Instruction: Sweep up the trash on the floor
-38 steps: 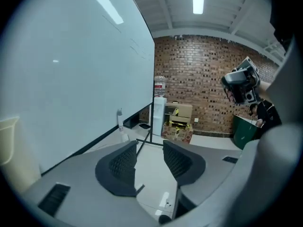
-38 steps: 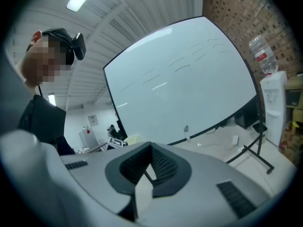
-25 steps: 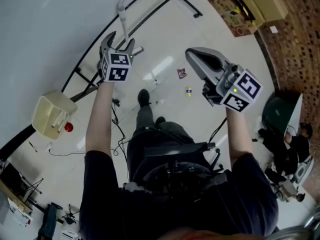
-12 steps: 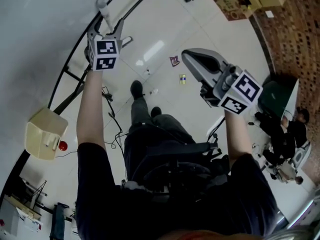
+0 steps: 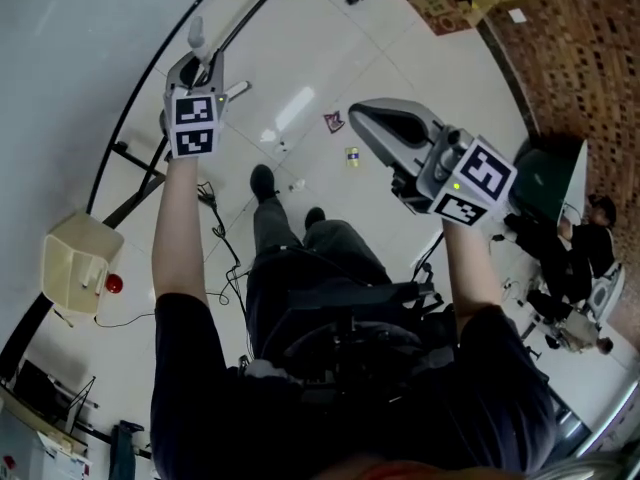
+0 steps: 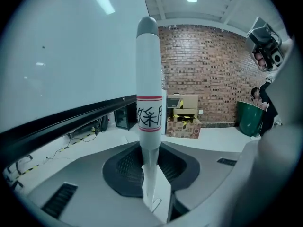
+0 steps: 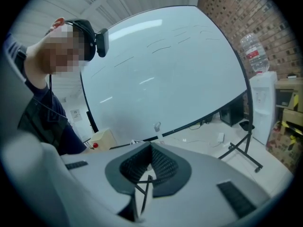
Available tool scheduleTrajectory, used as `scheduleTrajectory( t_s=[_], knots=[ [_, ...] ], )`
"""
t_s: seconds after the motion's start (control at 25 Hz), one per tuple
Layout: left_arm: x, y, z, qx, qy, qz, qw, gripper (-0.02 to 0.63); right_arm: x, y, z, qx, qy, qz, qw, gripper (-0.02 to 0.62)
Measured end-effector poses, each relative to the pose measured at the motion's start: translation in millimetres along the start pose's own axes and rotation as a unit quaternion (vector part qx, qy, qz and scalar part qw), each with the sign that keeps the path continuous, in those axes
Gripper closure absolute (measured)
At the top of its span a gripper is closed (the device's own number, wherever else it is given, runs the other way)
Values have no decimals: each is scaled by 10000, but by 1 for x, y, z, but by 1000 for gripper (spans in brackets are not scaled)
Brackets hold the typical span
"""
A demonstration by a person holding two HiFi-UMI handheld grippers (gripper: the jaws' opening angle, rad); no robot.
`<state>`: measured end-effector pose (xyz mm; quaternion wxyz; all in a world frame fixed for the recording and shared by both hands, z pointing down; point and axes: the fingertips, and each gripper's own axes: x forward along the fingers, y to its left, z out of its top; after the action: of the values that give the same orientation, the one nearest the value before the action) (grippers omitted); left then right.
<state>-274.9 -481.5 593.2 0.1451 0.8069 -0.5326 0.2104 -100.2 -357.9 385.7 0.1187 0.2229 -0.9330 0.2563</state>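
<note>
A white broom handle (image 6: pixel 148 79) with a grey cap, red stripes and black characters stands upright between the jaws of my left gripper (image 6: pixel 150 159). Those jaws have just been closing and the pads now press on it. In the head view the left gripper (image 5: pixel 200 76) is at the upper left, the handle's top (image 5: pixel 196 36) poking above it. My right gripper (image 5: pixel 358 114) is shut, its grey jaws pointing up and left over the floor; only thin dark lines show in the slit of the right gripper (image 7: pixel 150 148). Trash lies on the floor: a reddish wrapper (image 5: pixel 333 121) and a small yellow piece (image 5: pixel 352 155).
A large whiteboard (image 7: pixel 165 70) on a black wheeled stand runs along the left. A beige box (image 5: pixel 78 263) with a red button sits by it, with cables on the floor. A green bin (image 5: pixel 548 178), cardboard boxes (image 6: pixel 184 119), a brick wall and a seated person (image 5: pixel 590 243) are at the right.
The left gripper moved up and left along the broom handle and its wide jaws closed on it. The right gripper drifted slightly left, still shut.
</note>
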Motion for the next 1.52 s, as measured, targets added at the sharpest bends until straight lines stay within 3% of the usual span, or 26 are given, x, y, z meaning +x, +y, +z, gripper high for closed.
scheduleTrajectory(
  t_s=[0.2, 0.4, 0.56, 0.72, 0.92, 1.2, 1.36, 1.52],
  knots=[
    [-57, -36, 11, -25, -73, 280, 9996, 526, -41, 26, -5, -203, -40, 304, 9993, 577],
    [-117, -75, 38, 116, -78, 522, 9985, 528, -60, 56, -3, -378, -142, 944, 9947, 568],
    [-152, -113, 52, 95, -92, 787, 9968, 528, -63, 80, 6, -976, -117, 1370, 9857, 561],
    [-184, -164, 56, 91, -80, 1104, 9938, 528, -76, 112, 6, -1301, -120, 1921, 9726, 396],
    [-218, -205, 44, 36, 120, 1460, 9892, 528, -66, 164, 1, -1740, -30, 2548, 9512, 343],
    [-251, -204, 18, -388, 263, 1927, 9801, 526, -34, 211, -13, -2452, 19, 2704, 9310, 318],
    [-259, -190, -1, -574, 220, 1985, 9782, 526, -5, 219, -24, -2561, 85, 2633, 9301, 321],
    [-253, -195, -20, -374, 159, 1888, 9812, 526, 16, 220, -43, -2488, 299, 2700, 9297, 321]
  ],
)
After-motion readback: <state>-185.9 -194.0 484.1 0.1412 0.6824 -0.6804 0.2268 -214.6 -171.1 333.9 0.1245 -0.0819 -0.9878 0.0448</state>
